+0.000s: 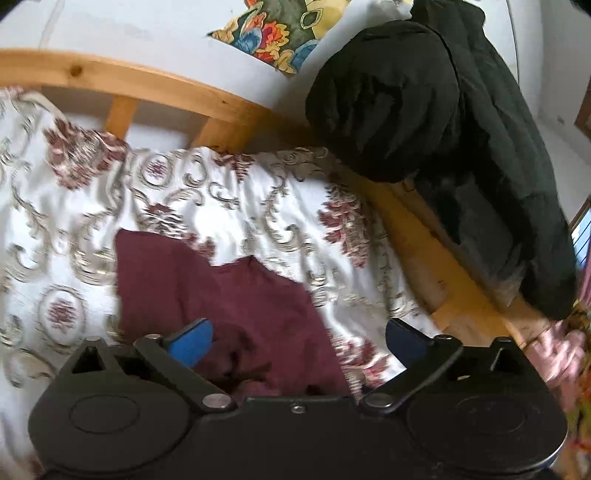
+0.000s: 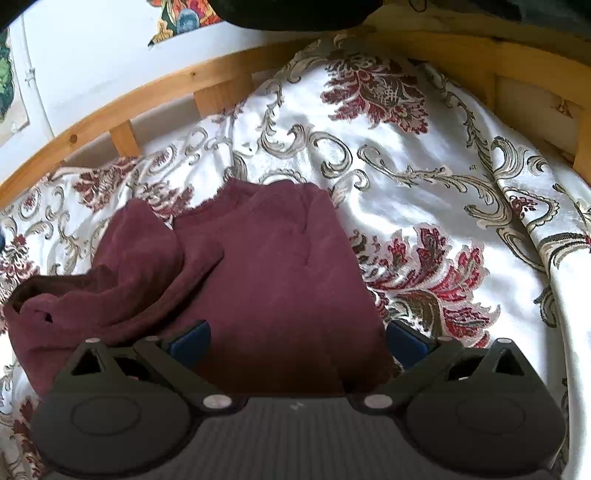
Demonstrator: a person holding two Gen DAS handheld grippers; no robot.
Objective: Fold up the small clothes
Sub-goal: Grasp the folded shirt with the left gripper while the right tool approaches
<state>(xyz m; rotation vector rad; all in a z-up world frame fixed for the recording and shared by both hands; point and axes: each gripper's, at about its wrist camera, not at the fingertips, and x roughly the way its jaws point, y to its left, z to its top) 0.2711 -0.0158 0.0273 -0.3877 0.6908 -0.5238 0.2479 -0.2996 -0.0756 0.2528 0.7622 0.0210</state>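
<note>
A small maroon garment (image 2: 266,266) lies on the floral bedspread (image 2: 424,192), partly folded, with a bunched part at its left (image 2: 92,302). It also shows in the left wrist view (image 1: 236,302). My right gripper (image 2: 297,341) is open, its blue pads (image 2: 190,343) wide apart over the garment's near edge. My left gripper (image 1: 297,341) is open too, with its blue pads (image 1: 192,341) spread above the garment's near part. Neither holds cloth. The left wrist view is blurred.
A wooden bed rail (image 1: 166,88) runs along the far side and a second rail (image 1: 436,266) along the right. A black coat (image 1: 461,140) hangs over the corner. A colourful picture (image 1: 280,33) is on the white wall. Pink cloth (image 1: 561,354) lies at the right.
</note>
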